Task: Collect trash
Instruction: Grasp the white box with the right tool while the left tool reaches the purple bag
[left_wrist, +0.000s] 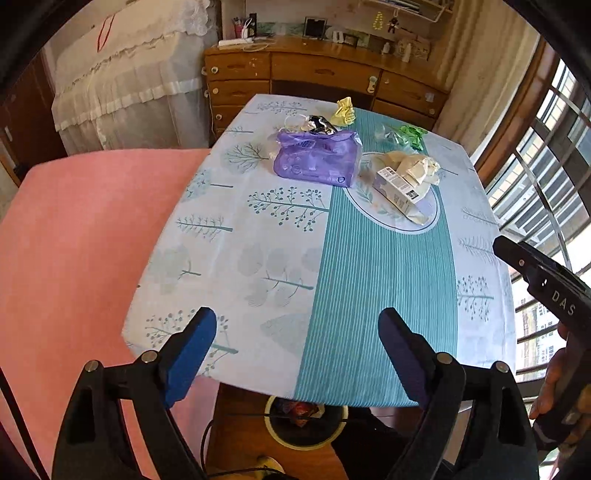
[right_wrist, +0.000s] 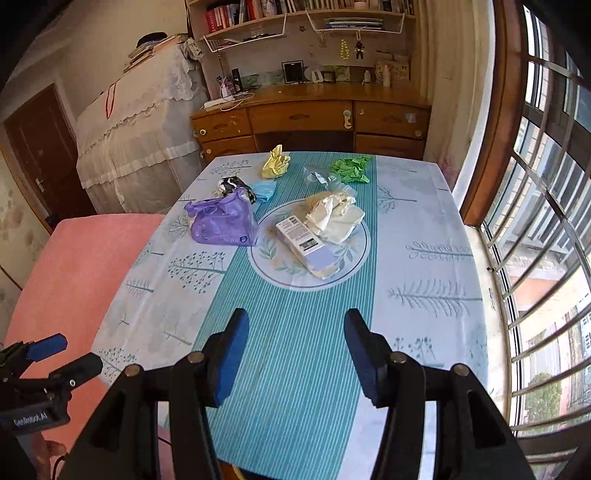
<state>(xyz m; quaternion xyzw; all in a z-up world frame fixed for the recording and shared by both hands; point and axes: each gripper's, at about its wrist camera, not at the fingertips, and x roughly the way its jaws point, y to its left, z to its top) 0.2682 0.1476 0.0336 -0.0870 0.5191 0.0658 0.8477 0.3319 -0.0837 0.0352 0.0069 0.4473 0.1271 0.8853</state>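
Trash lies at the far end of the table: a purple plastic pack, a small carton with cream crumpled paper on it, a yellow wad, a green wad, clear plastic, a black-and-white wrapper and a light blue wad. My left gripper hangs open over the table's near edge, empty. My right gripper stands open above the near teal stripe, also empty, well short of the trash.
A round bin with coloured wrappers inside sits on the floor under the table's near edge. A pink bed borders the table on the left. A wooden dresser stands behind, barred windows on the right.
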